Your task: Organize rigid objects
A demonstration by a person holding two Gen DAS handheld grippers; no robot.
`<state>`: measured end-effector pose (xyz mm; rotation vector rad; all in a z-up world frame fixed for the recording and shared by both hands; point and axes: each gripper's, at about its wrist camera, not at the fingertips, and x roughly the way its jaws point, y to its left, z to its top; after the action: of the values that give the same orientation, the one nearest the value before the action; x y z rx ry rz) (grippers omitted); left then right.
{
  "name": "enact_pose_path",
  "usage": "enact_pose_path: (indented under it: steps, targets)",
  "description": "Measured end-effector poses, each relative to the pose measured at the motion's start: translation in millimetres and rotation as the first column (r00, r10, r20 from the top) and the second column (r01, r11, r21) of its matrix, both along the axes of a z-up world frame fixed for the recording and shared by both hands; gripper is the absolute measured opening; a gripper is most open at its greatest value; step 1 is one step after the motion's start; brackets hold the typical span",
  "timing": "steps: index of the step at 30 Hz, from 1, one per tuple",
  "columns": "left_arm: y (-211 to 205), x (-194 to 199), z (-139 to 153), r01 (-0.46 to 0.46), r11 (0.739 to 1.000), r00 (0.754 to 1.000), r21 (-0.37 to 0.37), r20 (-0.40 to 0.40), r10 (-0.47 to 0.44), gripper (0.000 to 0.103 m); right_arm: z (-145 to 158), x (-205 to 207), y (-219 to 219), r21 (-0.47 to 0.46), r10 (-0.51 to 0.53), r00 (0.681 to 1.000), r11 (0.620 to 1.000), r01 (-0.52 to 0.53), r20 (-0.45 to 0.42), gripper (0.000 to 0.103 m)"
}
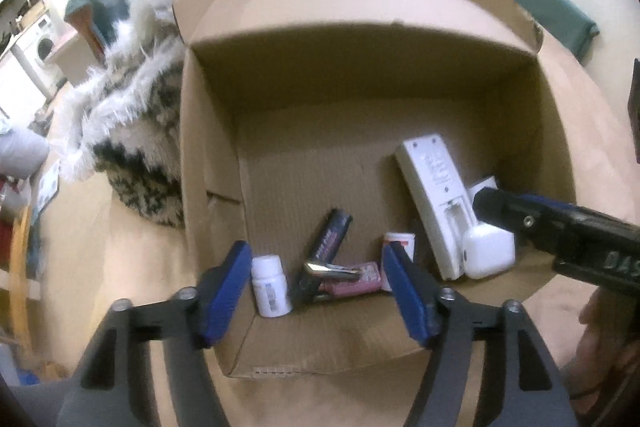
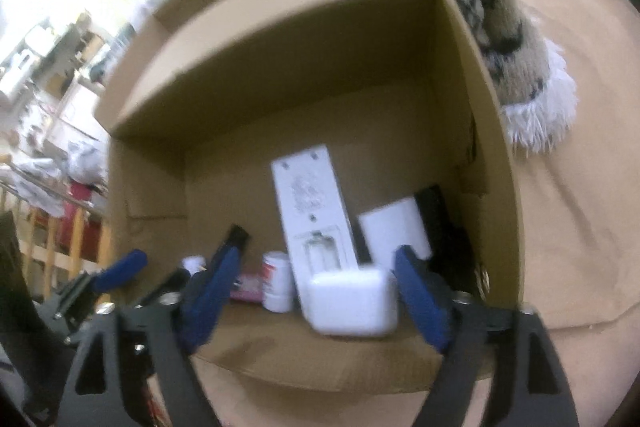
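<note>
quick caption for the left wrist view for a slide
Open left gripper hovers over a cardboard box holding a white remote, pill bottle and charger.

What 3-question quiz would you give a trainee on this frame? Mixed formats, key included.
1. True or false: the white remote lies inside the cardboard box.
2. Multiple choice: the left claw is A) shut on the white pill bottle, B) open and holding nothing, C) out of view.
3. Fill in: between the right claw fingers sits the white ____ case.

Key: 1 true; 2 B; 3 earbud (judging by its shape).
</note>
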<state>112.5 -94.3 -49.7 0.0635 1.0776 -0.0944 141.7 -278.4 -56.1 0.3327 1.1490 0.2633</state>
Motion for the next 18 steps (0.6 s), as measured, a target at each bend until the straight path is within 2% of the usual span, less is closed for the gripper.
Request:
enact_pose_path:
  steps: [2,5,11,14,18]
  targets:
    - [-0.2,-1.4,3.3,0.001,1.0,1.0,0.005,0.015,-0.001,0.069,4.7,-0.8,-3.9,0.026,-0.009,1.0,1.0,0.008,0.024,0.099]
    - [-0.1,0.2,3.8,-0.005,1.0,1.0,-0.001,0.007,0.005,0.069,6.4,-1.2,-9.7,0.054,-0.029,0.999,0.998,0.027,0.028,0.099]
    - [3.3,-1.6,9.6,-0.02,1.0,1.0,-0.017,0.003,0.02,0.07,5.9,-6.1,-17.3,0.027,-0.062,0.998,0.998,0.061,0.016,0.099]
    - [8.3,-6.0,14.4,-0.014,0.999,1.0,-0.048,-0.001,0.014,0.07,4.1,-10.7,-19.1,0.036,-0.078,0.997,0.996,0.077,0.007,0.099]
    - [16.4,-13.7,23.5,-0.012,0.999,1.0,-0.05,0.021,0.013,0.07,4.2,-18.3,-21.5,0.028,-0.101,0.995,0.994,0.101,0.002,0.099]
